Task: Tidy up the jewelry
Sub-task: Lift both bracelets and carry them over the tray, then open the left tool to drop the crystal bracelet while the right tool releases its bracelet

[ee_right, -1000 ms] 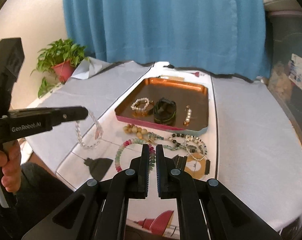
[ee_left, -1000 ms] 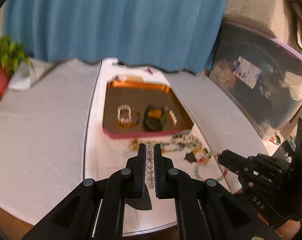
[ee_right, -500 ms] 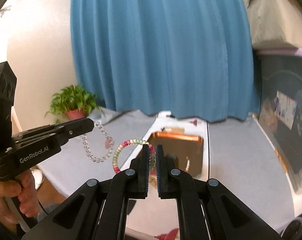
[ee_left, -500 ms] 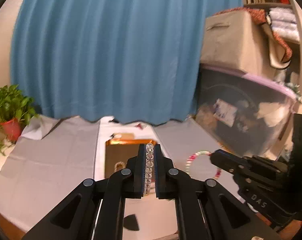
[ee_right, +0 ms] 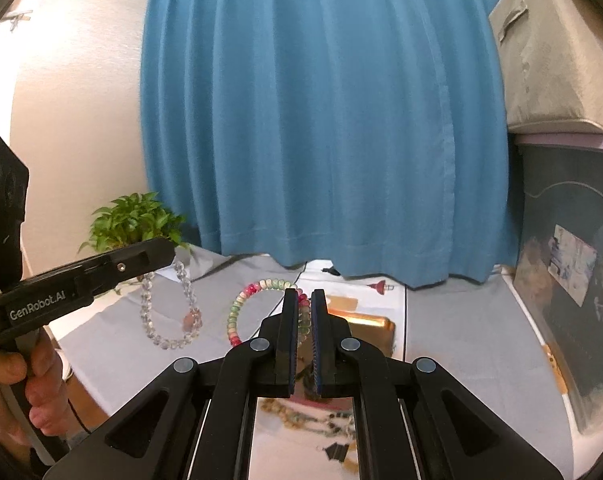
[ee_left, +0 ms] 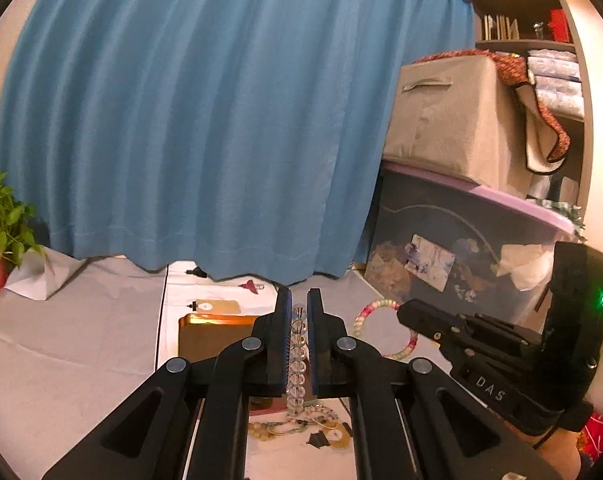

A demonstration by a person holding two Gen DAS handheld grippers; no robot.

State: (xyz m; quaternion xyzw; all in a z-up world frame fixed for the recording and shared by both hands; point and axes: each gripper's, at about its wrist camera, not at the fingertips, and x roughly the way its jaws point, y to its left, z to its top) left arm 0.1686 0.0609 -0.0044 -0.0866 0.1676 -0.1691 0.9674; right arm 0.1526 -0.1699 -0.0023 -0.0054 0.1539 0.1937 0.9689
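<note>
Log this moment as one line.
left gripper: shut on clear bracelet | right gripper: shut on pastel bracelet | tray: below

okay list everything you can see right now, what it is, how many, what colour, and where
clear bead bracelet: one, clear with a pink charm, hanging from the left gripper
pastel bead bracelet: one, pink, green and white, held in the right gripper
tray: one, copper-orange, on the table behind the grippers
loose jewelry: a small pile, mixed colours, on the table before the tray
table: one, grey-white cloth cover
curtain: one, blue, behind the table
potted plant: one, green, far left of table
storage bin: one, dark with purple lid, at right
fabric box: one, beige, on the bin
left gripper: black, shut
right gripper: black, shut
hand: one, on left gripper's handle
</note>
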